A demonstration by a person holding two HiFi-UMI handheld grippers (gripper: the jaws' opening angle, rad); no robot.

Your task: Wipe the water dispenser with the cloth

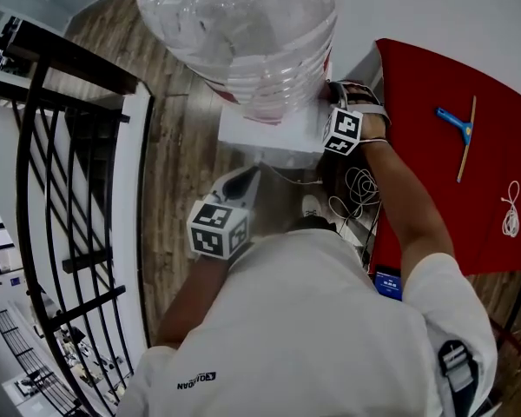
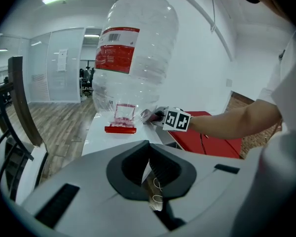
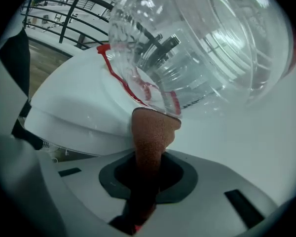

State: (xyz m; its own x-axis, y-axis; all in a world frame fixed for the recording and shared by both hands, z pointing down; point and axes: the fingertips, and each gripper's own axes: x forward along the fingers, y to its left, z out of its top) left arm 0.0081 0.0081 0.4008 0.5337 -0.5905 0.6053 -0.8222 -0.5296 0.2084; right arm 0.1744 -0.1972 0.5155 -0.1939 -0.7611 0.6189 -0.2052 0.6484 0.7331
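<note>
Head view, white dispenser (image 1: 262,134), wood floor (image 1: 178,150), black railing (image 1: 78,63)

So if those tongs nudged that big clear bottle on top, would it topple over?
Probably not easily: the bottle sits neck-down in the top of the water dispenser, so it would likely rock rather than slide. I see no water line through its clear wall, so it may be light for its size. The ribbed plastic might flex slightly.

Head view looks down; all share the water dispenser (image 1: 269,133).
</note>
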